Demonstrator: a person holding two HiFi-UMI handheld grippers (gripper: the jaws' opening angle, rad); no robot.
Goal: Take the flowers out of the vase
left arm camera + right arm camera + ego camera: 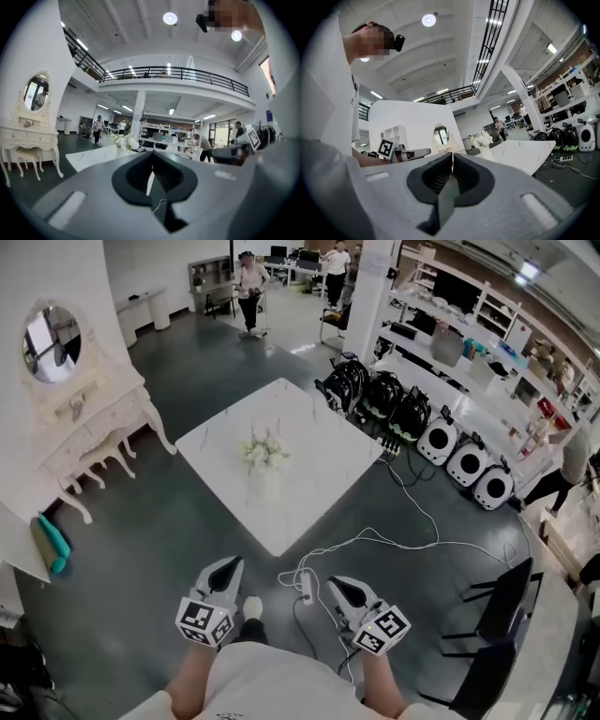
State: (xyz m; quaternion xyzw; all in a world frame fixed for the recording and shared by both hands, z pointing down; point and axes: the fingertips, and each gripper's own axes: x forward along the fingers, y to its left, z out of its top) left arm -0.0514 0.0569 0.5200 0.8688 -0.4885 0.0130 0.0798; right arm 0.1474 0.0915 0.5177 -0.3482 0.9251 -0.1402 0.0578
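White flowers (265, 451) stand in a pale vase (266, 486) in the middle of a white marble table (319, 442). Both grippers are held low in front of the person, well short of the table's near corner. My left gripper (228, 565) is shut with nothing in it, and so is my right gripper (335, 584). In the left gripper view the jaws (152, 154) meet in a thin line, with the flowers (125, 141) far ahead. In the right gripper view the shut jaws (452, 157) point left of the flowers (483, 138) and vase (487, 152).
A white dressing table with an oval mirror (84, 427) stands at the left. A power strip and white cable (307, 589) lie on the dark floor between the grippers. Black bags (375, 395) and white round units (455, 451) line the right; a black chair (497, 615) stands near right.
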